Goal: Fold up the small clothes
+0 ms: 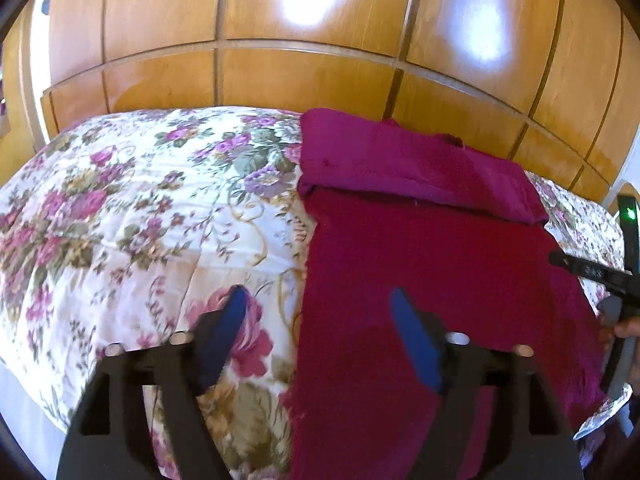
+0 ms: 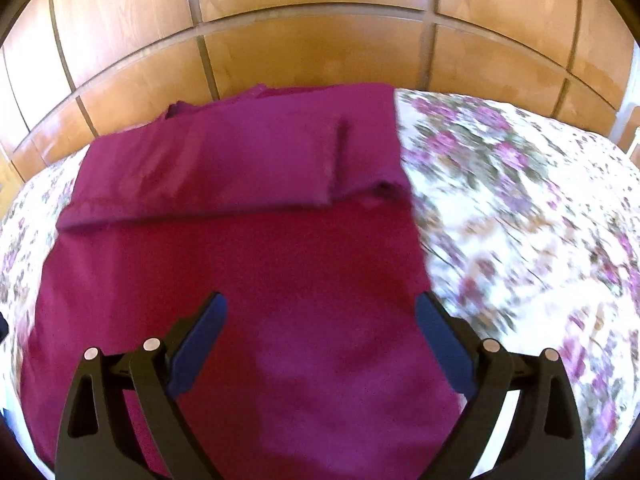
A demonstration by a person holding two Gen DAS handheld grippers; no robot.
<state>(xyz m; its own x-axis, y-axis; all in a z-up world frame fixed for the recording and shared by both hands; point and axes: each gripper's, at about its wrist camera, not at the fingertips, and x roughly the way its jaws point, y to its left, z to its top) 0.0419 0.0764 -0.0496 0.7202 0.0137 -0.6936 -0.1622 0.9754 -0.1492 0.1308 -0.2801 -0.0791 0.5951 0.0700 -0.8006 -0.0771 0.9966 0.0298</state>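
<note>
A magenta garment (image 1: 432, 264) lies flat on the floral bedspread (image 1: 132, 208), its far part folded over into a band (image 1: 400, 160) across the top. My left gripper (image 1: 318, 300) hangs open above the garment's left edge, one blue pad over the bedspread, the other over the cloth, nothing between them. In the right wrist view the same garment (image 2: 248, 264) fills the middle, with the folded band (image 2: 240, 160) beyond. My right gripper (image 2: 322, 304) stands wide open above the cloth near its right edge, holding nothing. The right gripper's black finger (image 1: 588, 270) shows at the far right of the left wrist view.
A wooden panelled headboard or wardrobe front (image 1: 304, 68) rises right behind the bed. The bedspread (image 2: 520, 208) stretches free to the right of the garment, and more of it lies to the left. A hand (image 1: 626, 326) shows at the right edge.
</note>
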